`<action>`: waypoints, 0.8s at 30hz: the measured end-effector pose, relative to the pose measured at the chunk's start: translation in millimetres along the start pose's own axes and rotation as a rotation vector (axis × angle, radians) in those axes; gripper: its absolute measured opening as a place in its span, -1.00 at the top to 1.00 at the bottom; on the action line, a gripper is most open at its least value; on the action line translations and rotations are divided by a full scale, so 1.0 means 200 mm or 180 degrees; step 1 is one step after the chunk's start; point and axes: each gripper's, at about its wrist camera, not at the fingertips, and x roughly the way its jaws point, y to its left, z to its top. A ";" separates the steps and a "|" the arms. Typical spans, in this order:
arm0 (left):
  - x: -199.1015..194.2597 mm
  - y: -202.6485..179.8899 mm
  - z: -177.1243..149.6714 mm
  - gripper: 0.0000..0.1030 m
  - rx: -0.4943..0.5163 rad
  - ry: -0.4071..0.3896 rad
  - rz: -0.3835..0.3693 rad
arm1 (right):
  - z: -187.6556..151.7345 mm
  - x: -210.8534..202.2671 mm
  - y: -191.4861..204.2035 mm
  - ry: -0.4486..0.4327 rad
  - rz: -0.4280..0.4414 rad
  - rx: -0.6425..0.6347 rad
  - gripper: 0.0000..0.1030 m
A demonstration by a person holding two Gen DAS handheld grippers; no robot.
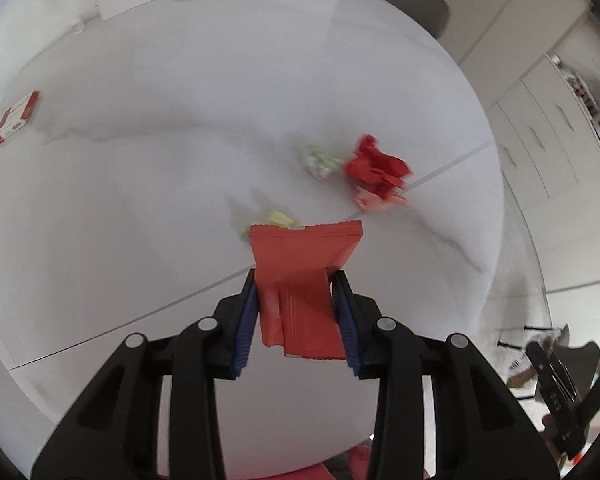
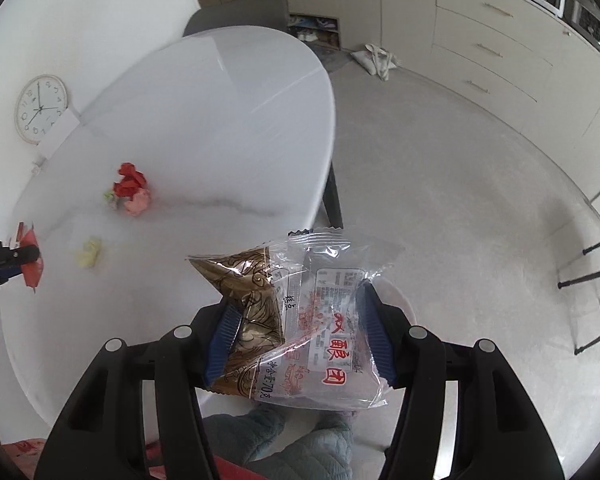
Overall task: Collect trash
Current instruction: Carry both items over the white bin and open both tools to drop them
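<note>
My left gripper [image 1: 296, 280] is shut on a red snack wrapper [image 1: 300, 280] and holds it above the white table [image 1: 140, 200]. Beyond it lie a crumpled yellow-green wrapper [image 1: 278, 220], a white-green wad [image 1: 320, 162] and a red and pink crumpled pile [image 1: 376, 176]. My right gripper [image 2: 300, 304] is shut on a clear plastic food wrapper [image 2: 324, 320] with a brown-gold wrapper [image 2: 248, 300] bunched beside it, held over the table's near edge. The right wrist view also shows the left gripper [image 2: 28, 256] with its red wrapper [image 2: 32, 272], the yellow wad [image 2: 89, 252] and the red pile [image 2: 131, 184].
A small red and white box [image 1: 16, 118] lies at the table's far left. A white clock [image 2: 40, 109] and a white card [image 2: 58, 132] stand at the wall. A grey chair [image 2: 240, 10] is behind the table. Drawers [image 2: 500, 48] line the right wall.
</note>
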 end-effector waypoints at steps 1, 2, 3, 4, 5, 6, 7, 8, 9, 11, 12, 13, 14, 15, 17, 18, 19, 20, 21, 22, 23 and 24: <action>-0.01 -0.08 -0.02 0.30 0.0124 0.0000 -0.0052 | -0.02 0.02 -0.05 0.0037 -0.0001 0.0048 -0.15; -0.01 -0.18 -0.06 0.30 0.0276 0.0001 -0.0109 | -0.04 0.06 -0.09 0.0099 -0.0017 0.0069 -0.15; 0.00 -0.27 -0.07 0.30 0.0373 0.0004 -0.0141 | -0.07 0.10 -0.13 0.0147 -0.0038 0.0063 -0.15; 0.00 -0.36 -0.11 0.30 0.0506 0.0012 -0.0183 | -0.10 0.14 -0.16 0.0191 -0.0054 0.0052 -0.15; 0.01 -0.44 -0.14 0.30 0.0627 0.0025 -0.0227 | -0.12 0.19 -0.19 0.0265 -0.0059 0.0038 -0.15; 0.01 -0.51 -0.15 0.29 0.0735 0.0036 -0.0261 | -0.14 0.24 -0.21 0.0321 -0.0055 0.0032 -0.15; 0.01 -0.58 -0.18 0.29 0.0862 0.0037 -0.0291 | -0.16 0.29 -0.23 0.0377 -0.0044 0.0033 -0.17; 0.01 -0.64 -0.20 0.29 0.0968 0.0022 -0.0306 | -0.17 0.34 -0.25 0.0444 -0.0029 0.0037 -0.19; 0.00 -0.70 -0.23 0.29 0.1073 -0.0001 -0.0320 | -0.18 0.39 -0.27 0.0495 -0.0007 0.0036 -0.25; 0.00 -0.79 -0.29 0.29 0.1227 -0.0018 -0.0349 | -0.20 0.49 -0.30 0.0592 0.0022 0.0004 -0.29; -0.02 -0.79 -0.32 0.29 0.1283 -0.0020 -0.0366 | -0.21 0.53 -0.31 0.0638 0.0022 -0.0024 -0.37; -0.02 -0.83 -0.34 0.29 0.1334 -0.0013 -0.0384 | -0.22 0.56 -0.32 0.0664 0.0023 -0.0035 -0.46; -0.03 -0.86 -0.36 0.29 0.1379 0.0006 -0.0386 | -0.22 0.59 -0.33 0.0685 0.0033 -0.0025 -0.50; -0.05 -0.89 -0.38 0.29 0.1409 0.0023 -0.0382 | -0.23 0.60 -0.36 0.0713 0.0063 0.0001 -0.55; -0.03 -0.95 -0.41 0.29 0.1466 0.0067 -0.0372 | -0.24 0.63 -0.40 0.0780 0.0146 0.0090 -0.63; -0.02 -0.98 -0.43 0.29 0.1484 0.0087 -0.0369 | -0.25 0.63 -0.42 0.0795 0.0172 0.0128 -0.66; -0.02 -0.99 -0.44 0.29 0.1495 0.0109 -0.0366 | -0.25 0.61 -0.45 0.0782 0.0190 0.0168 -0.67; -0.01 -1.00 -0.44 0.29 0.1502 0.0130 -0.0362 | -0.25 0.59 -0.46 0.0759 0.0194 0.0189 -0.68; 0.01 -1.00 -0.45 0.29 0.1512 0.0146 -0.0361 | -0.25 0.57 -0.48 0.0731 0.0195 0.0208 -0.74; 0.02 -1.01 -0.46 0.29 0.1517 0.0159 -0.0355 | -0.24 0.54 -0.49 0.0705 0.0193 0.0224 -0.78; 0.03 -1.03 -0.47 0.29 0.1516 0.0174 -0.0348 | -0.23 0.52 -0.50 0.0677 0.0184 0.0241 -0.80; 0.03 -1.04 -0.48 0.29 0.1518 0.0190 -0.0348 | -0.23 0.48 -0.52 0.0647 0.0168 0.0258 -0.80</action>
